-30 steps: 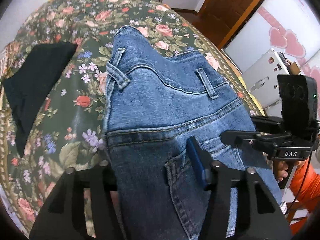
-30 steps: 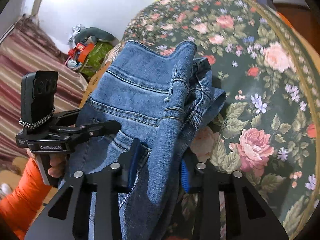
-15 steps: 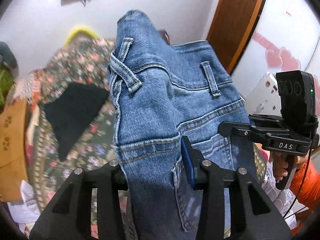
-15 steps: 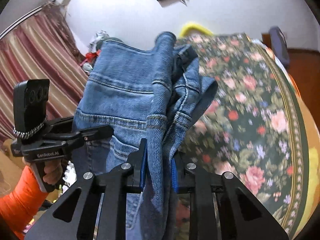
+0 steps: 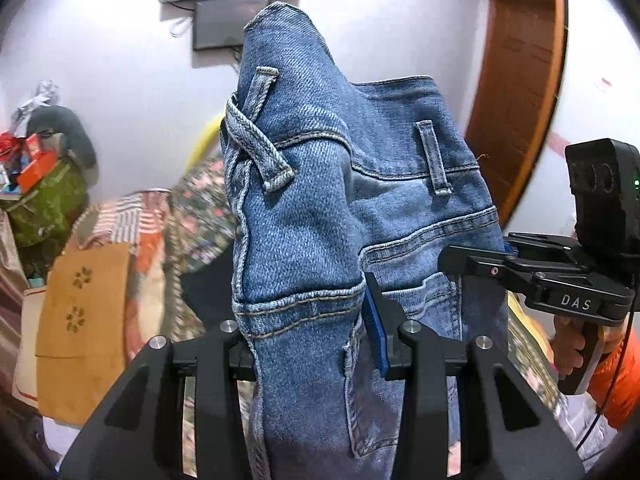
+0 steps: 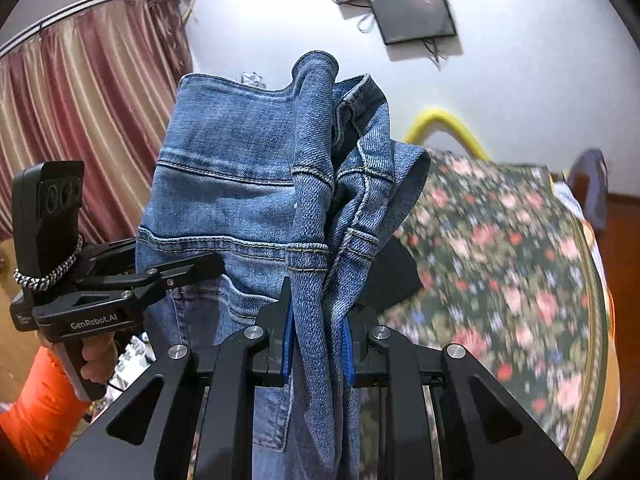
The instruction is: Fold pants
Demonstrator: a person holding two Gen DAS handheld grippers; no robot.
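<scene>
A pair of blue jeans [image 5: 320, 208] hangs in the air, waistband up, held at both sides. My left gripper [image 5: 308, 332] is shut on the jeans just under the waistband seam; its left finger is hidden behind the denim. My right gripper [image 6: 316, 340] is shut on a bunched fold of the jeans [image 6: 248, 184]. The right gripper also shows in the left wrist view [image 5: 472, 260] at the jeans' right edge. The left gripper shows in the right wrist view [image 6: 192, 268] at their left edge.
A bed with a dark floral cover [image 6: 520, 272] lies below, with a black garment [image 6: 388, 276] on it. Wall with a mounted screen [image 6: 412, 12] ahead, red curtains [image 6: 88, 120] left, wooden door [image 5: 516, 80] right, clutter pile [image 5: 44, 188] at far left.
Both grippers have lifted the jeans off the bed and tilted upward, so the wall now fills the background. The right gripper has closed tighter on the fold.
</scene>
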